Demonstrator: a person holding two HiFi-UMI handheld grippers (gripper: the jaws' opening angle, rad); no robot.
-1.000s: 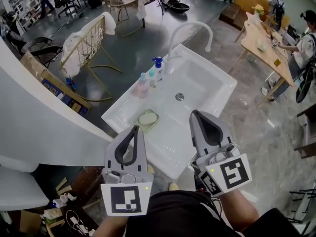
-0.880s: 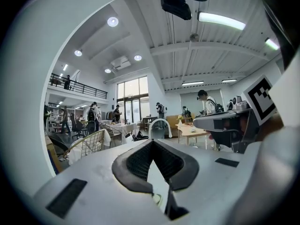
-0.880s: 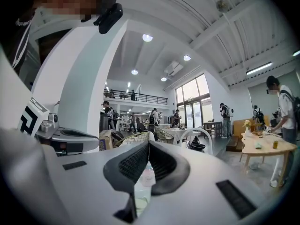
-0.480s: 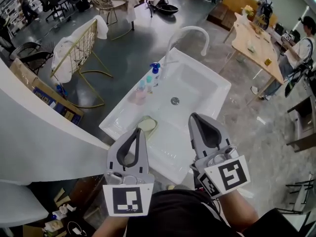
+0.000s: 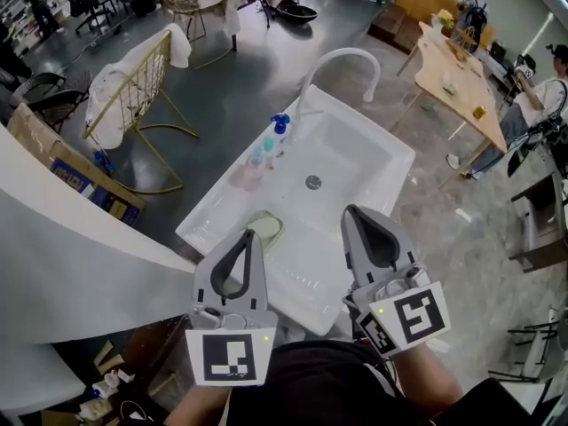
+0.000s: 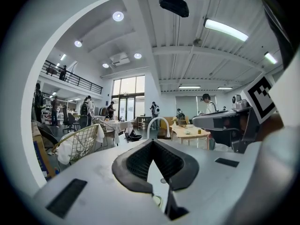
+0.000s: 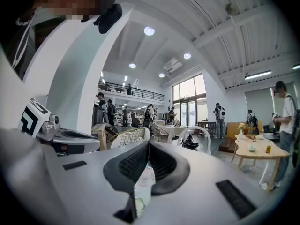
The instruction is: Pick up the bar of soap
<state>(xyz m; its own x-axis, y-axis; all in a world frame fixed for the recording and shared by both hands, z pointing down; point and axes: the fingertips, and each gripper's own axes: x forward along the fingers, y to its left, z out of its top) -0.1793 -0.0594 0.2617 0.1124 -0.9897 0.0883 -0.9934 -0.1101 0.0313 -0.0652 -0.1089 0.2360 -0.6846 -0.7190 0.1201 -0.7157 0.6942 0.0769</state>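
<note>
Soap (image 5: 264,227) lies on sink (image 5: 373,180) rim beyond left hand-held gripper (image 5: 247,235) and right hand-held gripper (image 5: 351,211), both closed, empty.

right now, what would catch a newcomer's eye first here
A white sink with a curved faucet fills the middle of the head view. The bar of soap lies at its near left corner, just beyond the left gripper; the right gripper hangs alongside, both with jaws together.

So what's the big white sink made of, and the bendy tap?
The sink looks like glazed ceramic or moulded resin: smooth, white, softly shiny, rounded edges. The tap seems white-coated metal, a thin curved tube, though that's a guess.
</note>
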